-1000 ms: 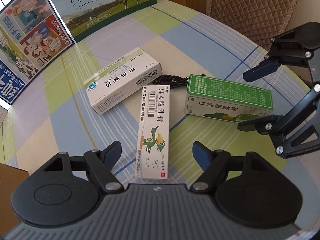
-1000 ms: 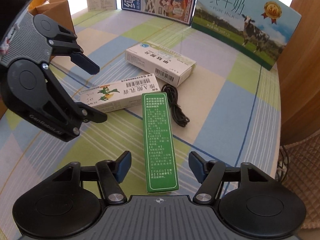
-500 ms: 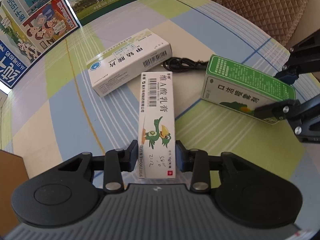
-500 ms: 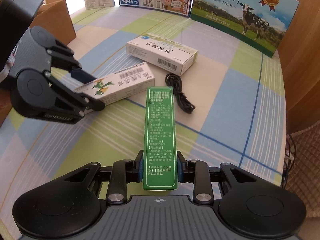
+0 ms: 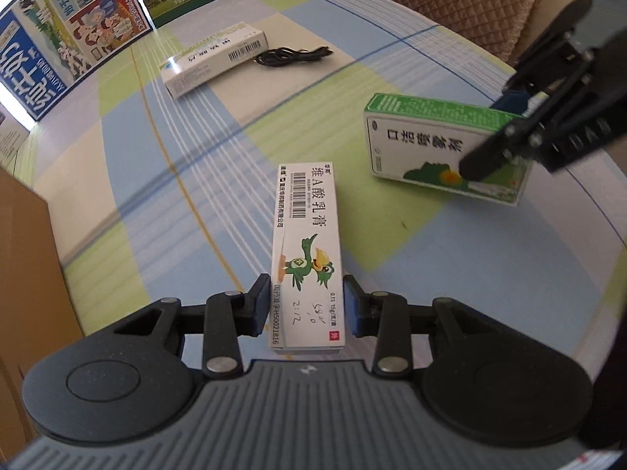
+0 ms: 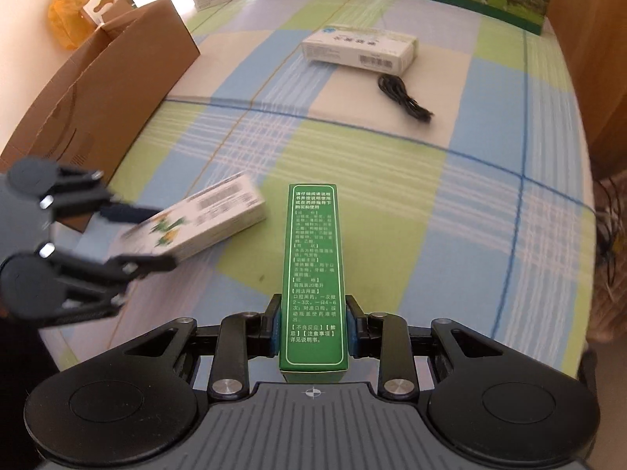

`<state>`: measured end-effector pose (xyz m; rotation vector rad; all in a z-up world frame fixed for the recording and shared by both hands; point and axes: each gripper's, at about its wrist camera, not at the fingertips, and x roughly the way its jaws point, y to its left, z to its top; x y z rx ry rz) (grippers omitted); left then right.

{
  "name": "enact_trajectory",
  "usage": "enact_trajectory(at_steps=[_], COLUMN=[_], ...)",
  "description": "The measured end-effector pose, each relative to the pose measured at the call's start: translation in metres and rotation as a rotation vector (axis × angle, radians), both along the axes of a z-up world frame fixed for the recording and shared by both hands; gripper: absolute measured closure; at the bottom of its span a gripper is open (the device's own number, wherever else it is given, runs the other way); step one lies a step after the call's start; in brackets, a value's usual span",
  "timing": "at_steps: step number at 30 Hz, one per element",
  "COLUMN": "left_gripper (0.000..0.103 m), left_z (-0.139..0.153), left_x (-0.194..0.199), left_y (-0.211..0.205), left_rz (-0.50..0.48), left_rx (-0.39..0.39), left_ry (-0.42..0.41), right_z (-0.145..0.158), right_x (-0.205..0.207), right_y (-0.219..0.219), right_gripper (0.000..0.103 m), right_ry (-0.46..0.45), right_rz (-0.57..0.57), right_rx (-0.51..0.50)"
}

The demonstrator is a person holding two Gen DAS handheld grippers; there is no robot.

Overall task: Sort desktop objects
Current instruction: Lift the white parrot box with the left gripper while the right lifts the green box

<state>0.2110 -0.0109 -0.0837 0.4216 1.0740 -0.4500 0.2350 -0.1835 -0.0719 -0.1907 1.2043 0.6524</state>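
Checked blue-and-green tablecloth [image 6: 490, 235] covers the desk. Left gripper [image 5: 307, 307], jaws just closed, clamps the near end of the white ointment box [image 5: 307, 250], long axis running straight ahead. Right gripper [image 6: 313, 331], likewise just closed, clamps the green box [image 6: 313, 270], pointing forward above the cloth.

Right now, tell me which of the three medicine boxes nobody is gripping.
The white box with the blue logo, lying on the tablecloth beside the black cable. The left gripper holds the bird-printed box; the right gripper holds the green box.
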Motion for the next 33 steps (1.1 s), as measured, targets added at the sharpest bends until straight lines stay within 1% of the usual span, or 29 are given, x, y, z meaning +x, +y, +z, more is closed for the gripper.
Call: enact_trajectory(at_steps=[3, 6, 7, 9, 12, 18, 22, 31, 32, 33], left_gripper=[0.07, 0.07, 0.07, 0.07, 0.07, 0.07, 0.066, 0.066, 0.07, 0.07], left_z=[0.002, 0.002, 0.002, 0.001, -0.002, -0.005, -0.006, -0.016, -0.017, -0.017], left_x=[-0.03, -0.048, -0.051, -0.055, -0.053, -0.045, -0.037, -0.027, -0.027, -0.027], left_y=[0.004, 0.009, 0.01, 0.011, 0.013, 0.013, 0.012, 0.006, 0.006, 0.006], left_rz=[0.008, 0.04, 0.051, 0.072, 0.1, 0.104, 0.104, 0.077, 0.078, 0.077], left_rx=[-0.002, -0.038, -0.044, -0.057, -0.075, -0.082, -0.091, -0.072, -0.07, -0.067], left_ry=[-0.023, -0.024, -0.029, -0.034, -0.021, -0.01, -0.019, -0.017, -0.016, -0.016], right_z=[0.0, 0.003, 0.004, 0.005, 0.006, 0.004, -0.002, -0.014, -0.014, -0.014], right_x=[-0.007, -0.016, -0.018, -0.022, -0.027, -0.024, -0.022, -0.019, -0.019, -0.018], right_y=[-0.007, -0.011, -0.011, -0.01, -0.004, 0.012, 0.024, 0.031, 0.032, 0.032], right_gripper=[0.075, 0.072, 0.07, 0.06, 0.053, 0.052, 0.052, 0.052, 0.052, 0.052], right_ry=[0.002, -0.032, -0.047, -0.073, -0.095, -0.104, -0.104, -0.093, -0.092, -0.091], right_rz=[-0.034, -0.045, -0.045, -0.029, 0.015, 0.074, 0.111, 0.13, 0.131, 0.131], right_rx=[-0.011, -0.026, -0.036, -0.061, -0.081, -0.098, -0.117, -0.119, -0.118, -0.118])
